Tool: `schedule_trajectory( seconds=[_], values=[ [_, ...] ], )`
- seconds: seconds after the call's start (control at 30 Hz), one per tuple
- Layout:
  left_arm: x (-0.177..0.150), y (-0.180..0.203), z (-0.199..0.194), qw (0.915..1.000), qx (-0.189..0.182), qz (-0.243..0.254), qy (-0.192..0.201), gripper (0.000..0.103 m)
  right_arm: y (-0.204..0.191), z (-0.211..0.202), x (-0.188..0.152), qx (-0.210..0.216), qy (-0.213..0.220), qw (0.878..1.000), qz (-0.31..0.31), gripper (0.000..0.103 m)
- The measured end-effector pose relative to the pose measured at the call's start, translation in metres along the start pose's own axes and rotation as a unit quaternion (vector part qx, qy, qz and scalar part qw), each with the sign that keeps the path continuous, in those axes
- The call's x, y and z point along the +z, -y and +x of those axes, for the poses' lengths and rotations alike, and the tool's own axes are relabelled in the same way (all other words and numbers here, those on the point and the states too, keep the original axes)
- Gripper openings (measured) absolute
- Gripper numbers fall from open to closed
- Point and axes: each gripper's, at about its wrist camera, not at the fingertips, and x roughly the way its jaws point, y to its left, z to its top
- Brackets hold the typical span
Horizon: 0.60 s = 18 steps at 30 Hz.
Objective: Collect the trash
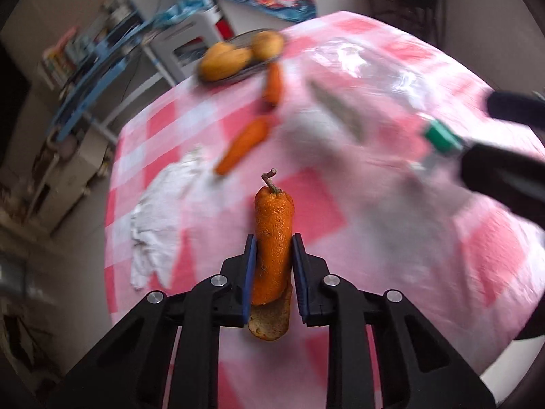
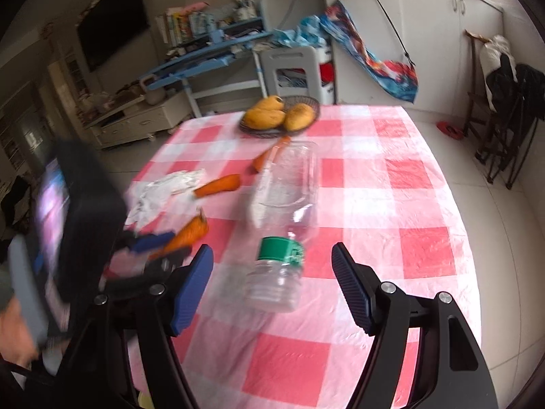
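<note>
My left gripper [image 1: 272, 248] is shut on a rolled piece of orange peel [image 1: 274, 235] with a stem, held above the pink checked tablecloth [image 1: 391, 238]. In the right wrist view the same left gripper [image 2: 160, 243] and its peel [image 2: 189, 233] show blurred at the left. My right gripper [image 2: 272, 272] is open, its jaws on either side of a clear plastic bottle with a green label [image 2: 279, 248], which lies on the cloth. Two more peel pieces [image 2: 218, 185] [image 2: 269, 156] and a crumpled white tissue [image 2: 163, 194] lie on the table.
A dark basket of yellow-orange fruit [image 2: 279, 116] stands at the table's far edge. Beyond are a blue desk [image 2: 204, 58], a white stool [image 2: 293, 68] and white cabinets [image 2: 425, 34]. Folded dark chairs [image 2: 504, 109] stand on the right.
</note>
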Motion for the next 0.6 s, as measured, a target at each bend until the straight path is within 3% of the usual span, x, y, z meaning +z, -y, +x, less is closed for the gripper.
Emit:
schedule_trajectory(
  seconds=[0.13, 0.33, 0.43, 0.5, 0.53, 0.6],
  values=[
    [-0.003, 0.000, -0.006, 0.9998, -0.015, -0.008, -0.005, 0.019, 0.009, 0.010, -0.002, -0.009, -0.017, 1.000, 0.019, 0.069],
    [-0.017, -0.058, -0.012, 0.9900, -0.065, -0.123, -0.021, 0.019, 0.009, 0.018, -0.004, -0.016, -0.028, 0.999, 0.019, 0.069],
    [-0.026, -0.087, -0.025, 0.9787, -0.091, -0.184, -0.002, 0.019, 0.008, 0.030, -0.006, -0.020, -0.047, 0.999, 0.015, 0.068],
    [-0.035, -0.111, -0.036, 0.9667, -0.107, -0.232, 0.016, 0.019, 0.009, 0.035, -0.009, -0.016, -0.059, 0.998, 0.015, 0.057],
    [-0.040, -0.120, -0.041, 0.9621, -0.109, -0.249, 0.025, 0.019, 0.010, 0.038, -0.012, -0.014, -0.068, 0.997, 0.015, 0.044],
    [-0.053, -0.142, -0.053, 0.9510, -0.105, -0.288, 0.041, 0.019, 0.011, 0.036, -0.014, -0.013, -0.067, 0.998, 0.014, 0.041]
  ],
)
